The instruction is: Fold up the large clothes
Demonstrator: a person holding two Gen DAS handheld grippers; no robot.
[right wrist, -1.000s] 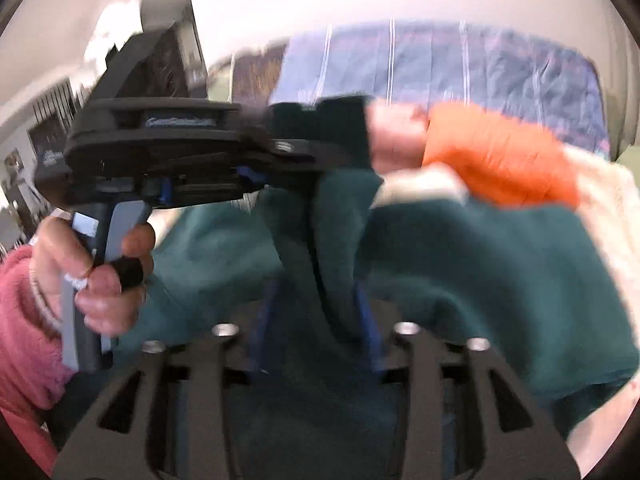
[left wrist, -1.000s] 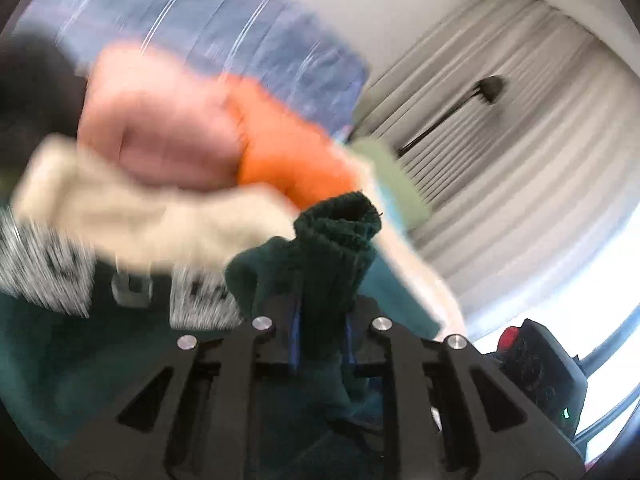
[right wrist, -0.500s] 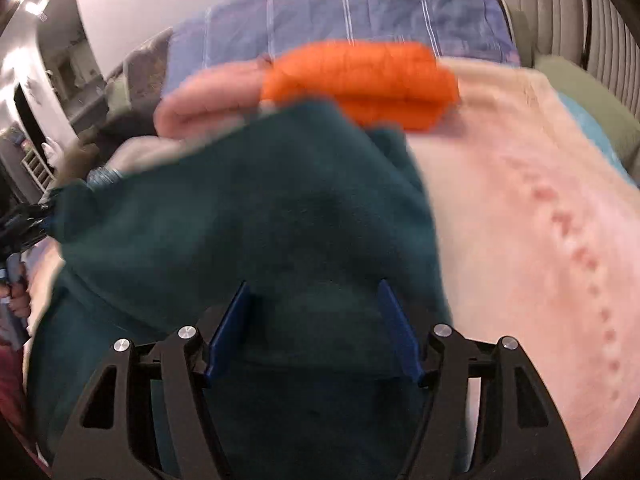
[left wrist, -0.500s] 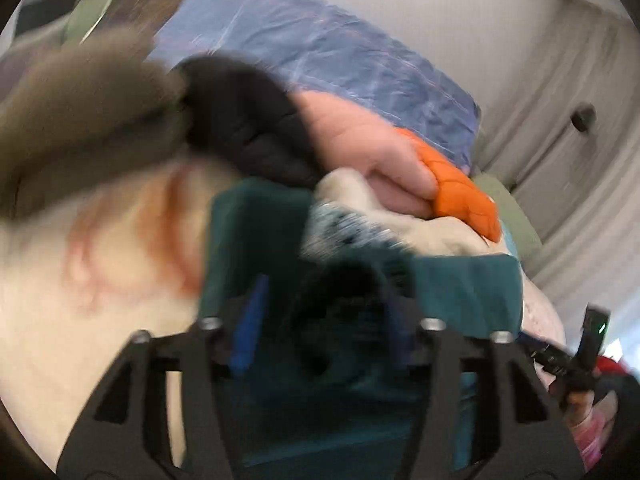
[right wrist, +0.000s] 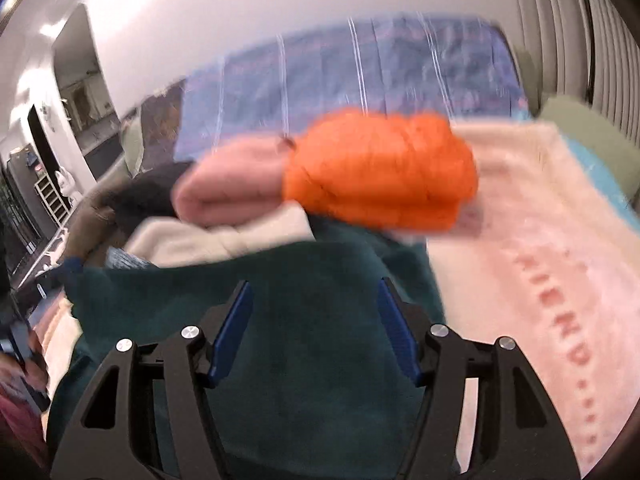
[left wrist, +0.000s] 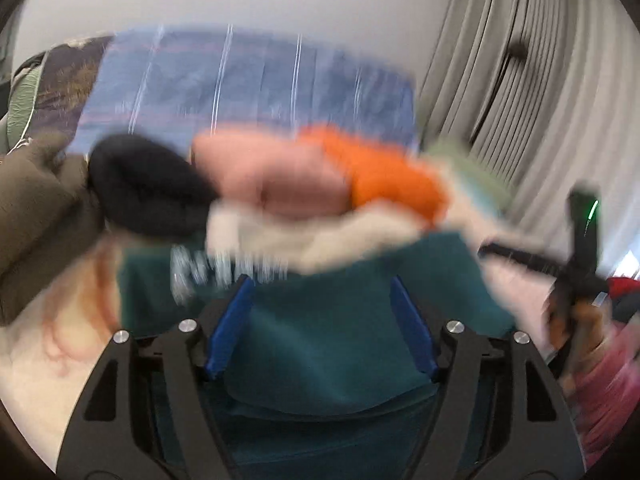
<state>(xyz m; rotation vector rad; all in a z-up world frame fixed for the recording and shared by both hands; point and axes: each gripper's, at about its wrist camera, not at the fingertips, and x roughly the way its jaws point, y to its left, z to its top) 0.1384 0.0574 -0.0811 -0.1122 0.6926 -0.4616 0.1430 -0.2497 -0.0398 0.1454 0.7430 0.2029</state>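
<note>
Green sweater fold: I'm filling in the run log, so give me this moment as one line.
task: fold | item: dark green sweater on pink blanket | left hand-held gripper: open | right hand-held gripper: open

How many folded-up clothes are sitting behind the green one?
4 that I can make out: an orange bundle, a pink one touching its left side, a cream one below the pink, and a black one farthest left. The blur may hide more.

Fuzzy matt green garment [right wrist: 304, 320] cloth
</note>
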